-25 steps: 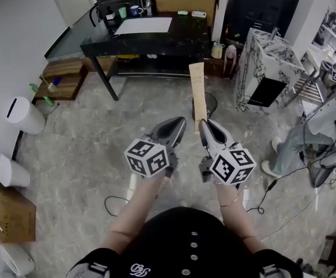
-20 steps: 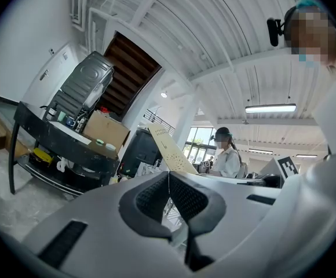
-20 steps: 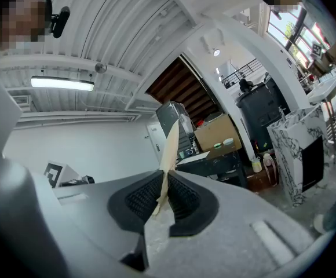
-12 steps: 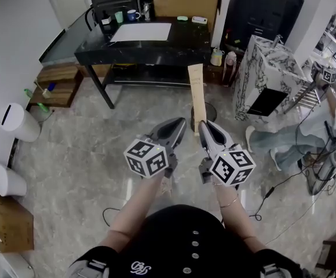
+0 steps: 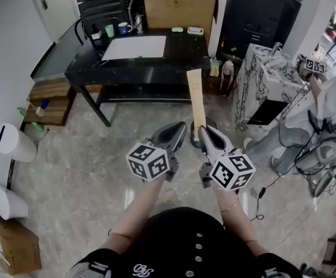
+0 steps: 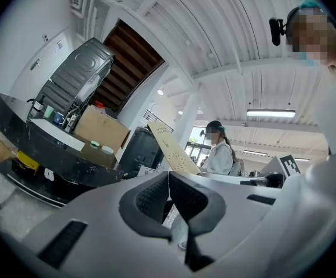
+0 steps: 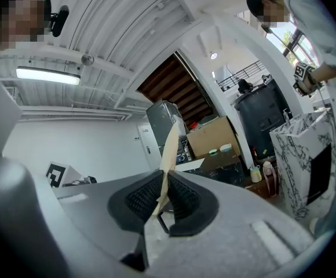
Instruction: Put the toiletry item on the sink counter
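A pale marbled floor (image 5: 87, 149) fills most of the head view, and a black table (image 5: 174, 54) stands at its far side. To the right of the table is the marbled sink cabinet (image 5: 255, 83), and further right of the table a person (image 5: 330, 106) stands among cables. A cardboard box (image 5: 179, 10) sits at the back of the table, and a white sheet (image 5: 134, 47) lies on its top, left of centre. On the near side of the table, above the floor, both grippers point level toward it. The left gripper (image 5: 181, 126) has its jaws together with nothing between the pads. The right gripper (image 5: 201, 131), just beside it, has its jaws pressed on the lower end of the toiletry pack (image 5: 195, 97), a long flat tan card. The pack stands nearly upright in the air, and its top end reaches the table's front edge in the head view. A blue mug (image 5: 123, 28) stands at the table's back left.
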